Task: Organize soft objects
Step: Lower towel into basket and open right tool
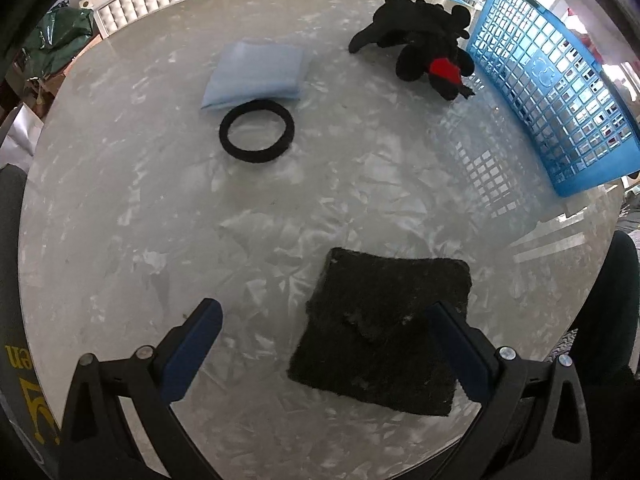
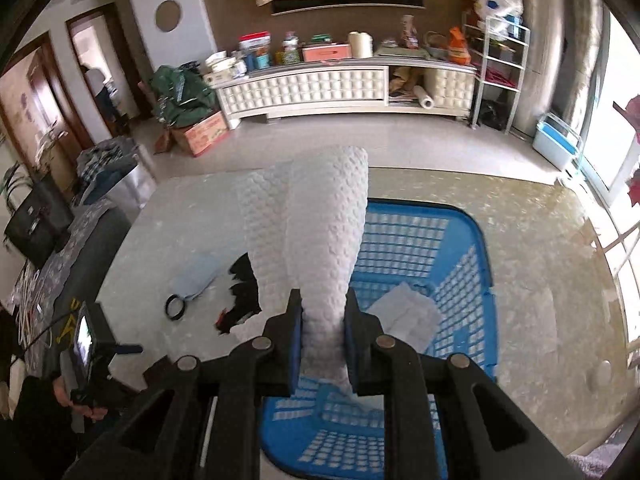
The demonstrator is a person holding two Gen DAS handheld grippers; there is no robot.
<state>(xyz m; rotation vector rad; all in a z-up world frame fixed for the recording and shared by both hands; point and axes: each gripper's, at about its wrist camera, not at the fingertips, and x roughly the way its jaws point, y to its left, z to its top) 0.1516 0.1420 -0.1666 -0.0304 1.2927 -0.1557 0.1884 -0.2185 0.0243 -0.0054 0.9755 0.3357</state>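
My left gripper (image 1: 324,316) is open and points down at the marbled table (image 1: 160,208); a dark fibrous square pad (image 1: 384,332) lies flat between its fingers, nearer the right finger (image 1: 460,348). Farther back lie a black ring (image 1: 257,132), a folded pale blue cloth (image 1: 256,74) and a black plush toy (image 1: 424,46) with a red patch. My right gripper (image 2: 322,304) is shut on a white quilted cloth (image 2: 320,224), held above the blue mesh basket (image 2: 460,264). A pale folded cloth (image 2: 404,316) lies in the basket.
The blue basket (image 1: 552,92) stands at the table's right side, beside the plush toy. In the right wrist view, a hand (image 2: 76,396) holds the other gripper at lower left. A white cabinet (image 2: 320,88) and boxes stand on the floor beyond the table.
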